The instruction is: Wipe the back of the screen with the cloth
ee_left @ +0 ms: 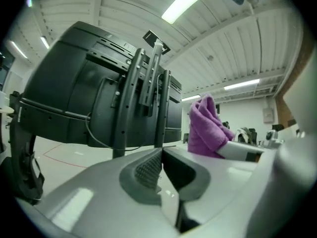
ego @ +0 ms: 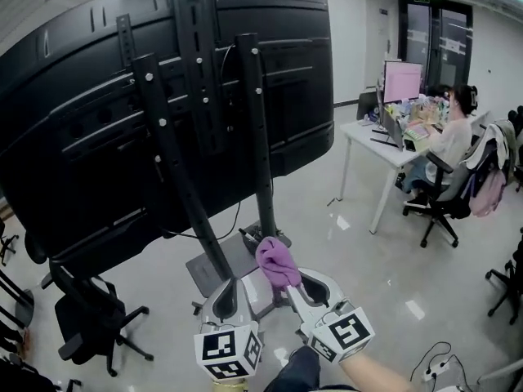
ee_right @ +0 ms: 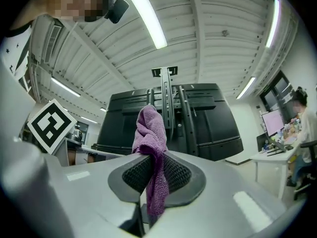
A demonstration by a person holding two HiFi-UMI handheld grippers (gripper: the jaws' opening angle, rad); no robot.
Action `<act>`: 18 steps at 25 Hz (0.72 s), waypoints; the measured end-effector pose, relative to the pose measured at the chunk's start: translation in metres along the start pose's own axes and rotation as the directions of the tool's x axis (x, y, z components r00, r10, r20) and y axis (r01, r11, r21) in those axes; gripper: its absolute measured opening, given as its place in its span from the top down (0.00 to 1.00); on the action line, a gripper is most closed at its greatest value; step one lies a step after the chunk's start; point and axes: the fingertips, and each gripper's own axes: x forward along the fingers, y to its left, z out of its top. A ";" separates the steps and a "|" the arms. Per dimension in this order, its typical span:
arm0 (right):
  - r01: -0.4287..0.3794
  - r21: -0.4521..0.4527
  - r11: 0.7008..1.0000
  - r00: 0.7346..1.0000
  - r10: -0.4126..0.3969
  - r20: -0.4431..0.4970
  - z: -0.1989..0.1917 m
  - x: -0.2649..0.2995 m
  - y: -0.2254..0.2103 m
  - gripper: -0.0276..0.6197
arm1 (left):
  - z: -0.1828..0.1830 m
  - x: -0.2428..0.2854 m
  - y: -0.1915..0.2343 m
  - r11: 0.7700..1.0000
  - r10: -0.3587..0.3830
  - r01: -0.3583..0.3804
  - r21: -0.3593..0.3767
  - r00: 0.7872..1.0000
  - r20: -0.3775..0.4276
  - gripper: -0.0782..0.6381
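Cloth [ee_right: 151,133] pinched in my right hand-held gripper [ee_right: 154,171], held below screen [ego: 98,113] back, not touching. Left hand-held gripper [ee_left: 161,163] pressed together, empty. Approach step, I judge; next, I raise cloth onto panel.

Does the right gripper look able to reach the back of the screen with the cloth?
Probably yes. The right gripper holds the cloth below the screen with nothing between them; only the stand bars cover parts of the back.
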 end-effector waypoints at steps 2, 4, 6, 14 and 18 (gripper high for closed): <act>0.056 -0.011 0.998 0.998 -0.056 0.009 0.001 -0.009 -0.032 0.89 | 0.002 0.024 -0.025 0.999 -0.045 0.045 0.017 0.999 0.003 0.88; 0.106 -0.021 0.994 0.994 -0.105 0.017 0.002 -0.016 -0.066 0.89 | 0.003 0.050 -0.049 0.996 -0.081 0.081 0.034 0.997 0.009 0.88; 0.141 -0.036 0.989 0.990 -0.140 0.025 0.005 -0.016 -0.101 0.89 | 0.006 0.081 -0.071 0.993 -0.112 0.111 0.044 0.994 0.020 0.88; 0.139 -0.104 0.985 0.990 -0.135 0.049 0.029 0.037 -0.244 0.89 | 0.031 0.242 -0.124 0.994 -0.103 0.102 0.024 0.994 0.023 0.88; 0.075 -0.135 0.988 0.996 -0.067 0.064 0.049 0.084 -0.301 0.89 | 0.054 0.311 -0.133 0.998 -0.057 0.056 0.019 0.997 0.045 0.88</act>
